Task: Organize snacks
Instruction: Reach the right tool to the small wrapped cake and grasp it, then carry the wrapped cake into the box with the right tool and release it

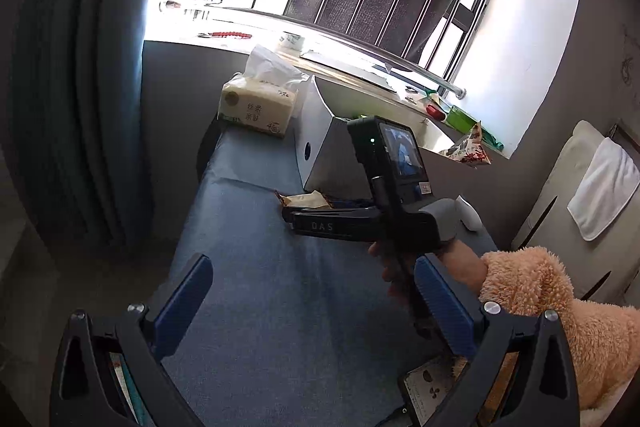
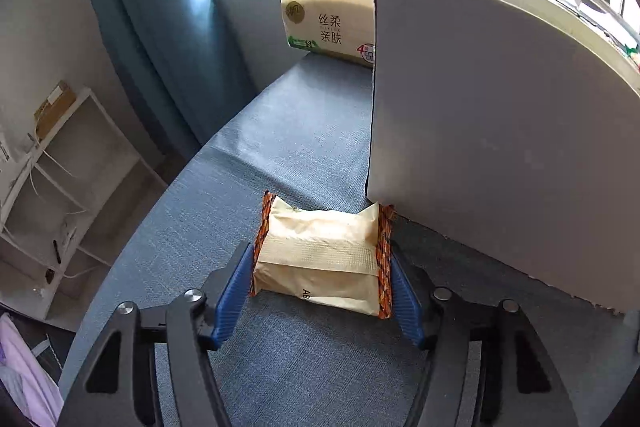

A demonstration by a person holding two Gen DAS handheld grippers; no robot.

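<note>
On a blue table (image 2: pixel 304 131), the right gripper (image 2: pixel 322 291) clamps a beige snack pack (image 2: pixel 320 259) beside a grey box (image 2: pixel 480 115). The left gripper (image 1: pixel 312 303) hovers wide open, holding nothing. Tissues (image 2: pixel 328 23) sit behind.

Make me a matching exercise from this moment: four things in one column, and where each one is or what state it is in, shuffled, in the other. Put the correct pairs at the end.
Things
1. snack packet
2. tissue pack
3. grey box
4. left gripper

Places or states
A. stands upright on the blue surface, just behind the packet
B. open, nothing between its fingers
C. lies flat between the fingers of the right gripper
D. sits at the far end of the blue surface, near the curtain

Pairs: 1-C, 2-D, 3-A, 4-B
</note>
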